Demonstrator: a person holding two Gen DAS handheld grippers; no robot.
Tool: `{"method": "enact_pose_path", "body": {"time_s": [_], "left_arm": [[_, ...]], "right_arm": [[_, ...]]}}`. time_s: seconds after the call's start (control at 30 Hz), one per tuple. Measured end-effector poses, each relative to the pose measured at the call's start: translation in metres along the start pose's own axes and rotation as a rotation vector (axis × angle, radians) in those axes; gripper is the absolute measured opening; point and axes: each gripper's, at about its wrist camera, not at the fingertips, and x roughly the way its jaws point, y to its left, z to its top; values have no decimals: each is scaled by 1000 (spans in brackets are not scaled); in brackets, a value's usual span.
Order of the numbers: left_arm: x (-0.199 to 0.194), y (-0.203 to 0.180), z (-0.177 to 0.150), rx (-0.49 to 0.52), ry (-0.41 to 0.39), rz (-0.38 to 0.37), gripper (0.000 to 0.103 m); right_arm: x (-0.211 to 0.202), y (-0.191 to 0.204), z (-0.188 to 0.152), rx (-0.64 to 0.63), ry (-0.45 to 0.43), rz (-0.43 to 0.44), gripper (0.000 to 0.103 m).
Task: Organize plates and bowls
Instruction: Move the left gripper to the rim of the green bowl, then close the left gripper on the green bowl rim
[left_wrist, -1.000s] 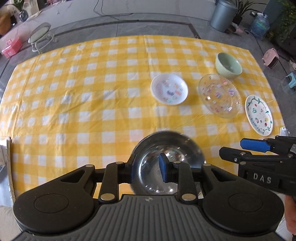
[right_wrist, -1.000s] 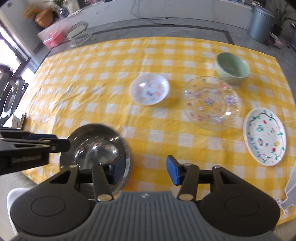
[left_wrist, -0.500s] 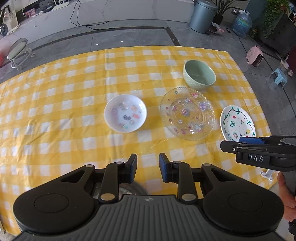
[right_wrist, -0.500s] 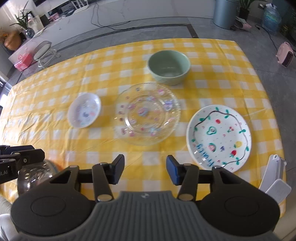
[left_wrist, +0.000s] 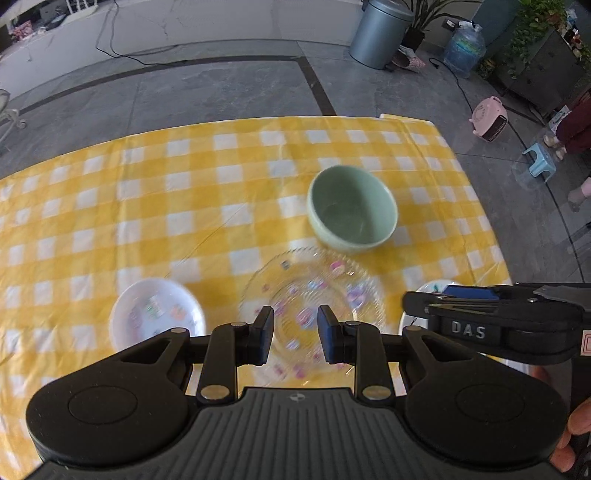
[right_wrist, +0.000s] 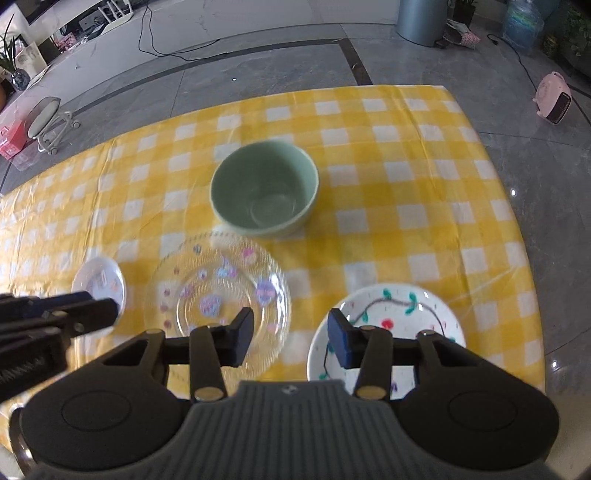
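Your left gripper (left_wrist: 295, 334) has its blue-padded fingers a narrow gap apart, with nothing between them; it hangs above the near part of the glass plate (left_wrist: 314, 295) and touches none of the dishes. Your right gripper (right_wrist: 290, 338) is spread wider, also empty, its left finger over the near rim of the glass plate (right_wrist: 218, 295) and its right finger over the painted plate (right_wrist: 391, 325). In the left wrist view you can see the right gripper (left_wrist: 436, 308) from the side, reaching in from the right edge, with part of your right hand (left_wrist: 569, 439) behind it.

On the yellow checked cloth (right_wrist: 406, 177), the green bowl (right_wrist: 264, 194) stands upright just beyond the glass plate. The small white dish (left_wrist: 157, 314) lies left of the glass plate, a little apart from it. The painted plate sits to the right of the glass plate, near the cloth's front edge. Both views are somewhat blurred.
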Motion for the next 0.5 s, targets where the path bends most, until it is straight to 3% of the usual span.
{"method": "enact_pose_path", "body": {"time_s": [0.23,0.3,0.5], "left_arm": [[35,-15,45,-4,40,1,31],[45,-16,55,-8,47,9,31],[74,-13,75,-51,79,14,27]], "right_arm": [[19,-7,47,10,44,13,33],[28,-11,58,20,55,8,26],[57,-22,82,66,89,3,23]]}}
